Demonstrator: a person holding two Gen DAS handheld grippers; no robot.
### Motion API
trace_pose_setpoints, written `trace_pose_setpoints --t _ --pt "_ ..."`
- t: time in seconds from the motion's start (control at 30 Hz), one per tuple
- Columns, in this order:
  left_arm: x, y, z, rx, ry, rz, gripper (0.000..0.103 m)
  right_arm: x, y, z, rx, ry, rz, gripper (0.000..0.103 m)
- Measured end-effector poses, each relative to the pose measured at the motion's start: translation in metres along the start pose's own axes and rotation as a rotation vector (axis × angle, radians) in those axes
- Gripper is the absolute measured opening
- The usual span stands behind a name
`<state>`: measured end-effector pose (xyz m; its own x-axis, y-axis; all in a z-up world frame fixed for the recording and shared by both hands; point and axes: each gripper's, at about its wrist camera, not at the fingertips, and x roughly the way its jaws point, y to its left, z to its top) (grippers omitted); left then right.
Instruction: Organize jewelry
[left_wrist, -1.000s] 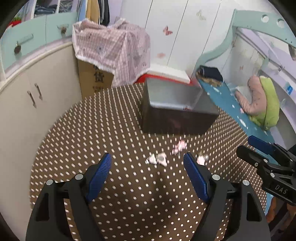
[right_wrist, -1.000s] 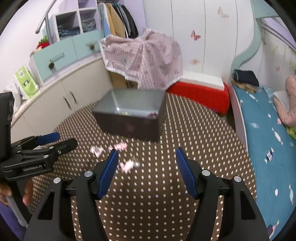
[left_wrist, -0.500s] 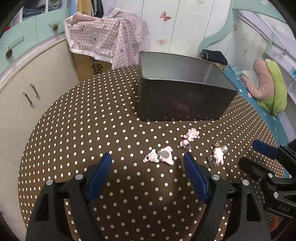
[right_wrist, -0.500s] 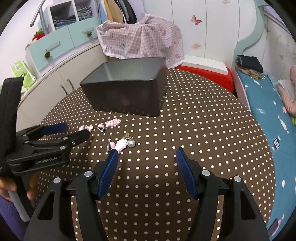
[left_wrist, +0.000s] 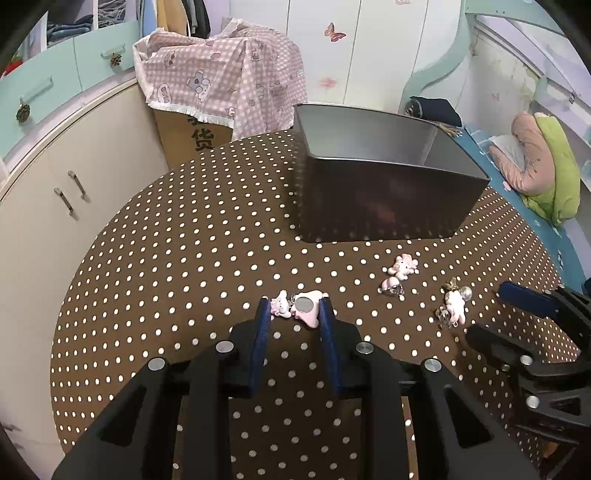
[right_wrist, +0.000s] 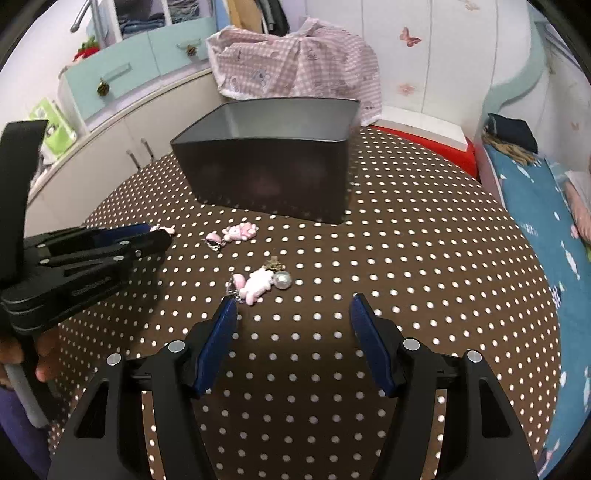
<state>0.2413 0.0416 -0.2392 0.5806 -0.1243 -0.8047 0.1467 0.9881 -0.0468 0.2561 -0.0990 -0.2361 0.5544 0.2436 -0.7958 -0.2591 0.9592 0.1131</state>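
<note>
My left gripper (left_wrist: 294, 307) has its blue pads closed in on both sides of a pink charm with a round grey disc (left_wrist: 304, 308) lying on the dotted tablecloth. A second pink charm (left_wrist: 399, 271) lies to the right, and a third with a pearl bead (left_wrist: 454, 302) lies farther right. My right gripper (right_wrist: 293, 310) is open and empty, just behind the pearl charm (right_wrist: 260, 282). The second charm (right_wrist: 234, 233) lies beyond it, and the left gripper (right_wrist: 147, 236) shows at the left. An open dark metal box (left_wrist: 376, 184) stands behind the charms.
The round table (left_wrist: 166, 258) has a brown white-dotted cloth. Beyond its far edge are cream cabinets (left_wrist: 66, 192), a cardboard box under a pink checked cloth (left_wrist: 221, 81) and a bed with a blue sheet (right_wrist: 546, 206) on the right. The box also shows in the right wrist view (right_wrist: 269, 162).
My left gripper has moved forward and down onto the disc charm, and its pads have closed from wide open to a narrow gap around it. My right gripper has come closer to the pearl charm.
</note>
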Motion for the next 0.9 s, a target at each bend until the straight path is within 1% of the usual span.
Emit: trace_pose_setpoints --t 0.1,0.13,0.3,0.37,0.47,0.63,0.73,0.8,0.83,0.9 --pt "-0.004 0.006 -0.003 -0.018 -0.001 -0.01 0.025 0.002 0.006 0.004 -0.006 0.0 0.004 0.063" --pt "-0.005 0.007 -0.004 -0.022 -0.005 -0.008 0.025 0.001 0.008 0.005 0.003 -0.01 -0.01 0.063" --pt "-0.013 0.012 -0.002 -0.028 -0.025 -0.013 0.025 -0.007 0.017 0.005 0.058 -0.033 -0.01 0.061" --pt "-0.015 0.016 -0.002 -0.032 -0.029 -0.022 0.025 -0.004 0.021 0.005 0.081 -0.016 0.024 0.043" --pt "-0.017 0.017 -0.003 -0.033 -0.037 -0.029 0.025 0.005 0.025 0.004 0.085 0.011 0.036 0.037" --pt "-0.019 0.021 -0.003 -0.038 -0.042 -0.046 0.025 0.012 0.027 0.008 0.101 0.011 0.026 0.036" --pt "-0.02 0.023 -0.002 -0.041 -0.043 -0.062 0.025 0.016 0.03 0.011 0.082 0.008 0.009 0.036" --pt "-0.019 0.023 0.0 -0.036 -0.043 -0.07 0.025 0.017 0.034 0.013 0.056 0.005 -0.022 0.032" --pt "-0.019 0.022 0.001 -0.032 -0.043 -0.072 0.025 0.019 0.036 0.013 0.047 0.004 -0.036 0.026" --pt "-0.019 0.021 0.002 -0.026 -0.044 -0.079 0.025 0.019 0.035 0.014 0.035 0.0 -0.034 0.024"
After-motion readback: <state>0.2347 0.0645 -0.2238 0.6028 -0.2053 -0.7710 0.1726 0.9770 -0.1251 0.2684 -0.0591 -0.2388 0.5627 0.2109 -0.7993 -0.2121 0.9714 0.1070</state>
